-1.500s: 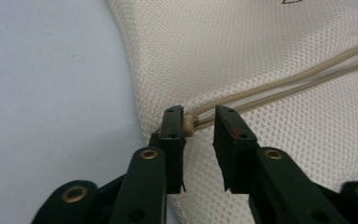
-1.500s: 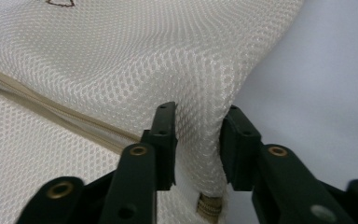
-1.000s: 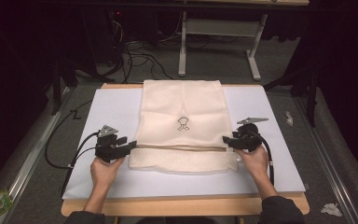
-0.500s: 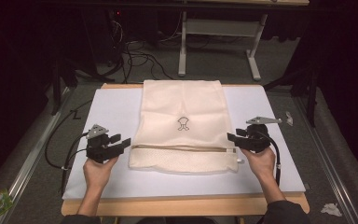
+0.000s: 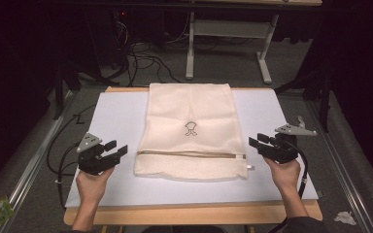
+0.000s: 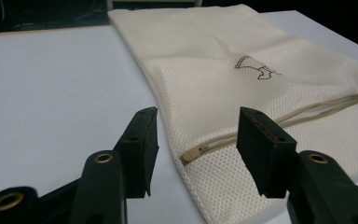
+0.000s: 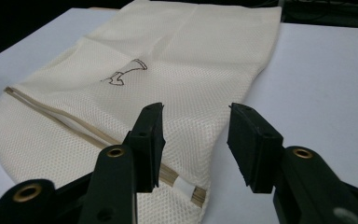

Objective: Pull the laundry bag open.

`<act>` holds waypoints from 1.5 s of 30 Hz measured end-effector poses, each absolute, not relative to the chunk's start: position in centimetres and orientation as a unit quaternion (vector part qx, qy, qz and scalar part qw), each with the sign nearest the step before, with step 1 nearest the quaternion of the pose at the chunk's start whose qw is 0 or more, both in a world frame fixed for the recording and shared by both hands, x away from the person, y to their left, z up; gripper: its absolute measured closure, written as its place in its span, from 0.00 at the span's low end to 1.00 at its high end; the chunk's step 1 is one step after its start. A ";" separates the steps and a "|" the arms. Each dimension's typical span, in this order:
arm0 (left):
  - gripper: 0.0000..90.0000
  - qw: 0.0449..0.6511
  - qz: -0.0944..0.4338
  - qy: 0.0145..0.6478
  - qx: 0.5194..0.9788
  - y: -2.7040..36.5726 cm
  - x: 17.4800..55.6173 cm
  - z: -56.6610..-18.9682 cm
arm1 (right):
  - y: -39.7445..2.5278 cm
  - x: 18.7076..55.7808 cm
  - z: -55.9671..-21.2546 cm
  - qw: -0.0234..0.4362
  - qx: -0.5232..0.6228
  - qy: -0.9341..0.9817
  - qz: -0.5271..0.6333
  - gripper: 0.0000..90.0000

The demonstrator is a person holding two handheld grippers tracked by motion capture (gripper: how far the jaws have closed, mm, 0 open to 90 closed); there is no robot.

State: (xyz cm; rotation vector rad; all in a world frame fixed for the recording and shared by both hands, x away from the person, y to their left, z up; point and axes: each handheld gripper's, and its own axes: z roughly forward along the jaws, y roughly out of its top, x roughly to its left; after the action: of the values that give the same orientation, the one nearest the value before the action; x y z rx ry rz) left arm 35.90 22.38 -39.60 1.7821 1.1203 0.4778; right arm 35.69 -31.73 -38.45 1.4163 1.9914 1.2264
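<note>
A cream mesh bag (image 5: 190,131) lies flat on the white sheet (image 5: 116,111) that covers the table (image 5: 194,212), its long side running away from the person and its near end toward them. A tan zipper (image 5: 189,154) crosses the bag near that end, and a small dark emblem (image 5: 190,128) sits at its middle. The left gripper (image 5: 110,151) is held just off the bag's left edge, apart from the cloth — its jaws stand wide open with nothing between them. In the left gripper view the zipper's end (image 6: 191,154) shows in the gap between the two black jaws, lying on the sheet beyond them. The right gripper (image 5: 255,143) is just beside the bag's right edge at the zipper's level, jaws likewise spread and empty. In the right gripper view the bag's corner, with the zipper's white tab (image 7: 182,185), lies partly behind the left-hand jaw, and bare sheet shows between the two jaws. Each hand (image 5: 91,184) grips its tool from the near side, and a cable (image 5: 58,165) loops off the left one onto the sheet's edge.
</note>
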 end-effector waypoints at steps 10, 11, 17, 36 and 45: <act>0.54 0.475 0.210 0.465 0.717 23.9 34.5 -39.6 | -33.5 33.6 -38.9 0.213 0.513 0.694 0.458 0.68; 0.54 0.474 0.212 0.466 0.717 23.9 34.3 -39.7 | -33.6 33.4 -39.0 0.214 0.513 0.693 0.459 0.68; 0.54 0.471 0.212 0.466 0.718 23.7 34.1 -40.4 | -34.2 32.7 -39.9 0.217 0.517 0.687 0.461 0.68; 0.53 0.456 0.200 0.496 0.711 24.2 34.5 -43.6 | -36.0 32.4 -43.5 0.213 0.549 0.665 0.459 0.67; 0.54 0.448 0.194 0.523 0.699 24.7 36.2 -45.5 | -36.4 33.3 -44.5 0.207 0.565 0.663 0.445 0.67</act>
State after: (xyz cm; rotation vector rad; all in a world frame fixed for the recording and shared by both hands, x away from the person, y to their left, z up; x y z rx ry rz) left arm 36.22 24.71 -45.48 1.7296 1.2931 0.4803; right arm 33.33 -36.42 -44.47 1.5726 1.8471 1.2407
